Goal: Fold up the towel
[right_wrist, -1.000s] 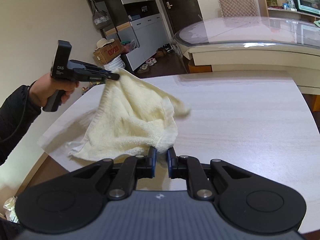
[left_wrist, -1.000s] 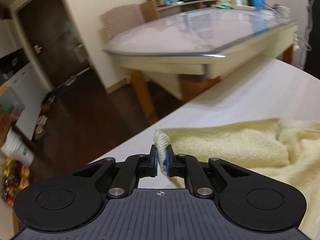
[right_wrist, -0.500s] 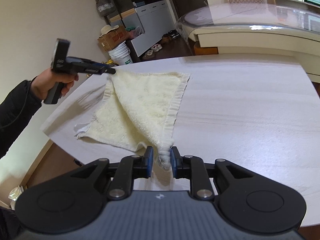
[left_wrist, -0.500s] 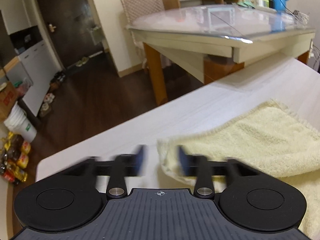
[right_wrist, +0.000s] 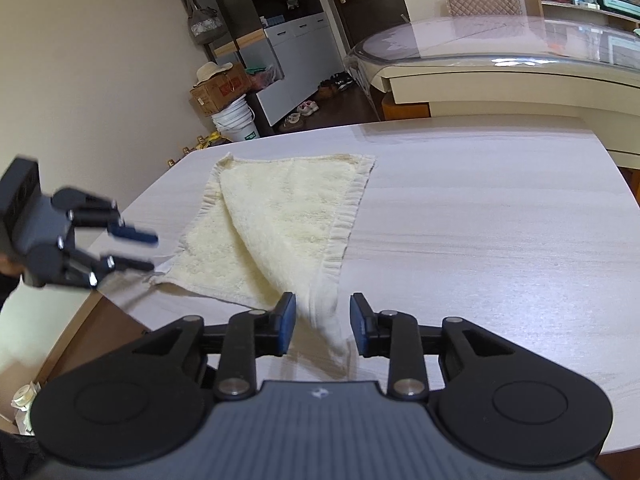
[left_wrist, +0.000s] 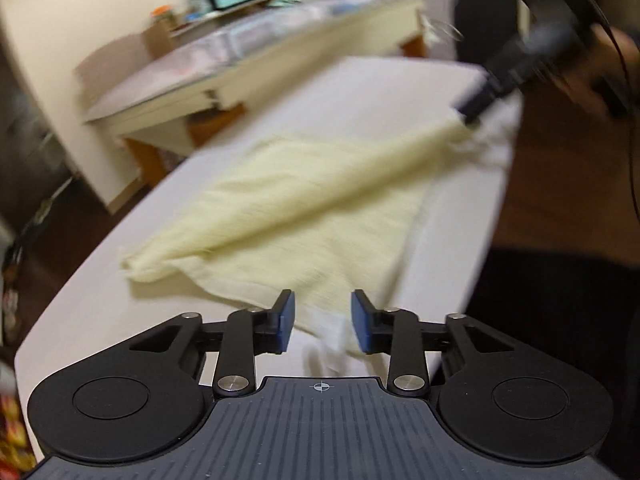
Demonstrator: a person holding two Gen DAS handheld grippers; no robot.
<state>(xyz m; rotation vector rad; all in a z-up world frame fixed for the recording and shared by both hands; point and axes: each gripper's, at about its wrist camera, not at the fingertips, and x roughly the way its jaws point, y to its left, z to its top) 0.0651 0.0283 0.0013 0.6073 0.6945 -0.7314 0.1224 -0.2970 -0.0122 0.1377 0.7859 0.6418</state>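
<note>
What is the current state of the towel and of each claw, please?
towel: lying on the table, partly folded, one layer over another, near corner slightly raised between the right claw's pads.
left claw: jaws apart and closing, nothing between them, off the towel's left edge.
right claw: jaws opening, towel corner between them, pads not pressing on it.

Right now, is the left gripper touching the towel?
Apart. The right wrist view shows the left gripper, its jaws closing on nothing, off the table's edge with bare tabletop between it and the towel.
</note>
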